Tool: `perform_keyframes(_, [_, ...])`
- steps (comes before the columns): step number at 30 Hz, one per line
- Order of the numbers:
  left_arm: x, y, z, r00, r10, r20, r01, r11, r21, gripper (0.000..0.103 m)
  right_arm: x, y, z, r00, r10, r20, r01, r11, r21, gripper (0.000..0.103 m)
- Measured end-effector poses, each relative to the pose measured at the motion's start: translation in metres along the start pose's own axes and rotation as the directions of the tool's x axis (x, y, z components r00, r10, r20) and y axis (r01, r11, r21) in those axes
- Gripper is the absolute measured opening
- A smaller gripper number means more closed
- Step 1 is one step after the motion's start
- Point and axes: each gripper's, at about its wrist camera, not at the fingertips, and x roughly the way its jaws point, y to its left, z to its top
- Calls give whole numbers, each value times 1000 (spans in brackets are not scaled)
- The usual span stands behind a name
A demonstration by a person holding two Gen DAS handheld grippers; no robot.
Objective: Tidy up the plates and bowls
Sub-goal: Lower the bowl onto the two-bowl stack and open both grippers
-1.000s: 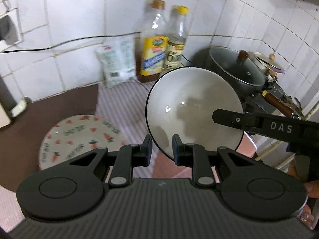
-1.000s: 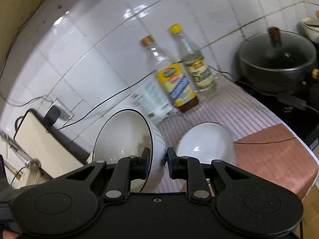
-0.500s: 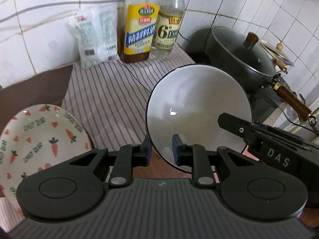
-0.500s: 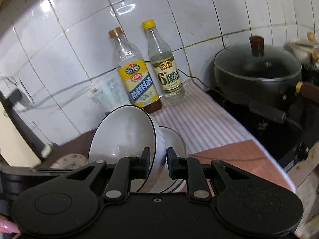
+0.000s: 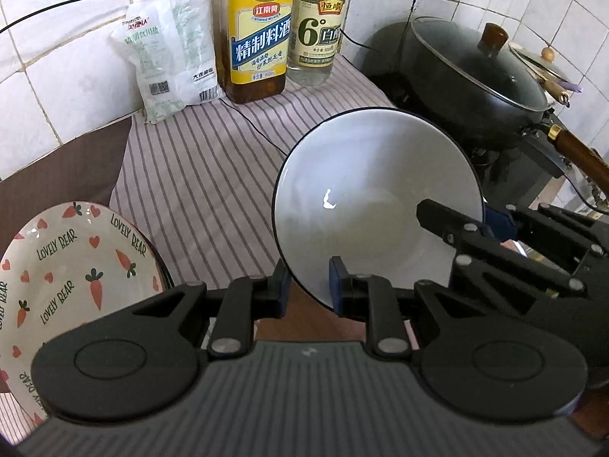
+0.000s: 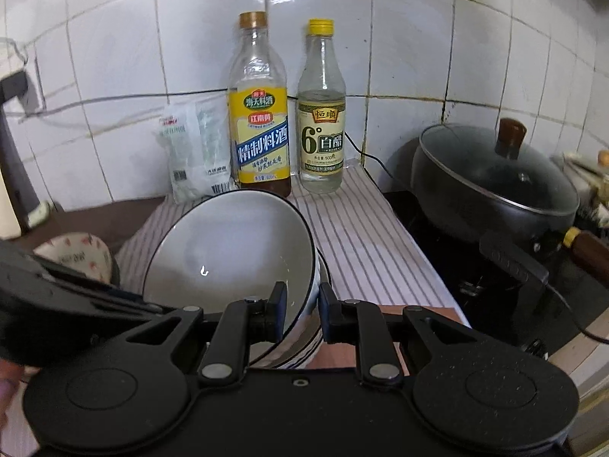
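My left gripper (image 5: 310, 289) is shut on the near rim of a white bowl with a black rim (image 5: 373, 198), held tilted over the striped cloth. My right gripper (image 6: 302, 304) is shut on the rim of a second white bowl (image 6: 228, 251). That bowl rests partly inside another bowl whose rim (image 6: 323, 270) shows just below and to its right. In the left wrist view the right gripper (image 5: 464, 221) reaches in across the bowl's right rim. A carrot-patterned plate (image 5: 68, 274) lies at the left on the counter.
Against the tiled wall stand a cooking wine bottle (image 5: 259, 38), a vinegar bottle (image 5: 319, 34) and a salt bag (image 5: 171, 53). A lidded black pan (image 5: 475, 76) sits on the stove at the right. A thin black cable (image 5: 259, 133) crosses the striped cloth (image 5: 190, 175).
Both grippers have come down toward the counter and nearer the bottles. The right gripper's bowl has rolled from steeply tilted to nearly level and moved onto the other bowl.
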Motion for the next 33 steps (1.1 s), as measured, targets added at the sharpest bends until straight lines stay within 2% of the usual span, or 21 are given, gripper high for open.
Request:
perform_keyframes(4, [2, 1, -1, 1000, 1, -1, -1, 1000, -12, 20, 1, 10, -2, 999, -43, 20, 45, 995, -88, 23])
perform_keyframes(7, [2, 1, -1, 1000, 7, 10, -7, 1000, -18, 20, 4, 17, -5, 995, -94, 30, 98, 983, -157, 29])
perform_keyframes(11, [5, 5, -3, 1000, 10, 14, -9, 999, -50, 21, 6, 19, -7, 994, -103, 37, 108, 978, -178, 29])
perform_keyframes(14, [3, 12, -5, 1000, -6, 17, 8, 993, -116, 23, -1, 14, -7, 996, -79, 41, 84, 985, -148, 29])
perform_keyframes(19, [-13, 13, -10, 999, -6, 40, 12, 988, -155, 26, -27, 4, -12, 997, -12, 73, 21, 991, -131, 29])
perform_keyframes(26, [-40, 8, -18, 997, -13, 72, 24, 987, -158, 29, -58, -4, -27, 994, 54, 93, -42, 991, -127, 30])
perform_keyframes(33, [-66, 7, -29, 995, -16, 97, 30, 988, -149, 30, -79, -4, -40, 988, 100, 117, -86, 989, -124, 35])
